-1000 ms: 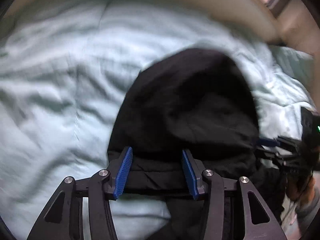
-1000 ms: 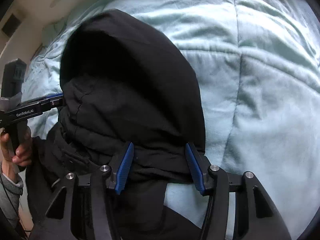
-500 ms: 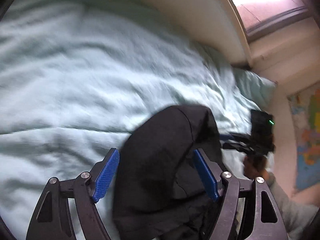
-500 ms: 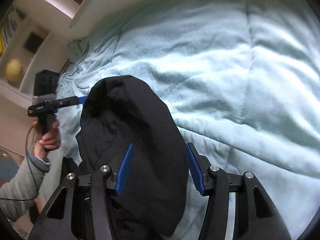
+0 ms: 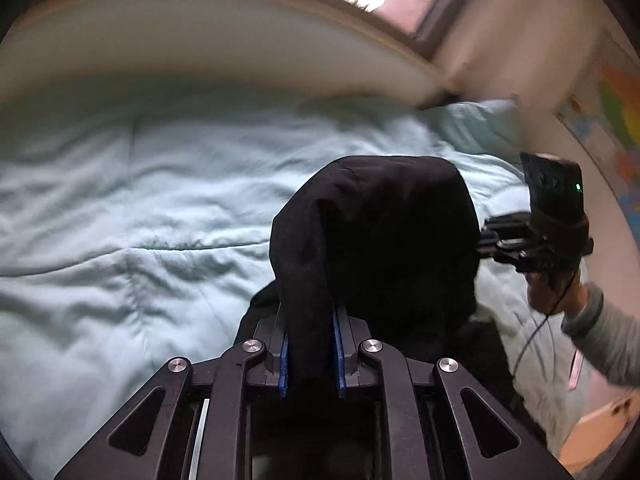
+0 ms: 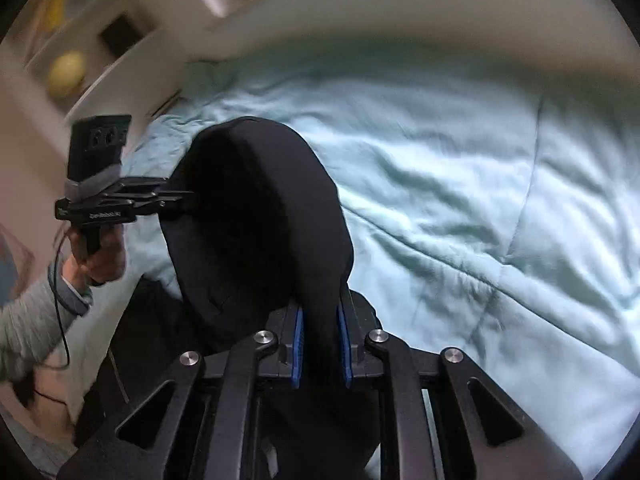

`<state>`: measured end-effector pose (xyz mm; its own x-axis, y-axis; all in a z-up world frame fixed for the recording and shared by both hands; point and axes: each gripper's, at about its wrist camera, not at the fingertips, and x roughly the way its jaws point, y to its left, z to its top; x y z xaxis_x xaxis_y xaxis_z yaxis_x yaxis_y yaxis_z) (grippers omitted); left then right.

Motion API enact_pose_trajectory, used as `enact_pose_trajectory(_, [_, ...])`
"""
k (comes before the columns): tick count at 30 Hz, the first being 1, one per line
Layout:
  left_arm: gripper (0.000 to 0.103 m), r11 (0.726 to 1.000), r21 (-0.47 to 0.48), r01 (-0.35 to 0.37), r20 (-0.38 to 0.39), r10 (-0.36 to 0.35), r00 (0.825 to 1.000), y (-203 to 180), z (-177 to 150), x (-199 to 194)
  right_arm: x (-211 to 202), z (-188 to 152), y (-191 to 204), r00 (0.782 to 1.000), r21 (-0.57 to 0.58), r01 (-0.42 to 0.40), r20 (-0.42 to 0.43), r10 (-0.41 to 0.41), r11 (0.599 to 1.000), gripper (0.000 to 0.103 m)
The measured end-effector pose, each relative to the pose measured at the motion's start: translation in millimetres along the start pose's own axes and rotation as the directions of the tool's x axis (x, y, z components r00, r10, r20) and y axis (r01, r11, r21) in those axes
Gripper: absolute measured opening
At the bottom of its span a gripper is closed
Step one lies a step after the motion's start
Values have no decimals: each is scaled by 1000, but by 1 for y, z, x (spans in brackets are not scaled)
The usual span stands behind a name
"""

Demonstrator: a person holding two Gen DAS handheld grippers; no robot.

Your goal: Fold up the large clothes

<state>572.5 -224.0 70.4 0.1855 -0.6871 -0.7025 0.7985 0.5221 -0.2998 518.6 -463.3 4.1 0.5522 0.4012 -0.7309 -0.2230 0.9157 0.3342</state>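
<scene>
A black hooded garment (image 5: 380, 232) hangs bunched above a pale blue-green bed cover (image 5: 140, 220). In the left wrist view my left gripper (image 5: 309, 312) has its jaws closing, the blue pads pressing a fold of the black cloth between them. My right gripper (image 5: 486, 240) bites the garment's far right edge, held by a hand in a grey sleeve. In the right wrist view the right gripper (image 6: 320, 312) is likewise closing, pinching a fold of the garment (image 6: 260, 220). There the left gripper (image 6: 188, 200) grips the left edge. The garment's lower part trails down out of sight.
The quilted bed cover (image 6: 460, 180) spreads wide beyond the garment. A pillow (image 5: 476, 128) lies at the far corner by a pale padded board (image 5: 200, 48). A shelf with a yellow ball (image 6: 66, 74) stands to one side, and a coloured map (image 5: 616, 120) hangs on the wall.
Both grippers went from open around the black cloth to shut on it. Both rose, and the garment now hangs lifted off the bed cover.
</scene>
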Motion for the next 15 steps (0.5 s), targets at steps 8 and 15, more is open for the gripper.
enact_pose_trajectory(8, [17,991,94,-94,44,91,995,-98,-99,-104,-96,-86,135,972,-151,221,109,-206,963,17])
enact_pose_trajectory(15, [20,993,-53,-106,-113,99,989,-107,-224,-72,-95,-189,197,943,-212,331,26,-333,920,17])
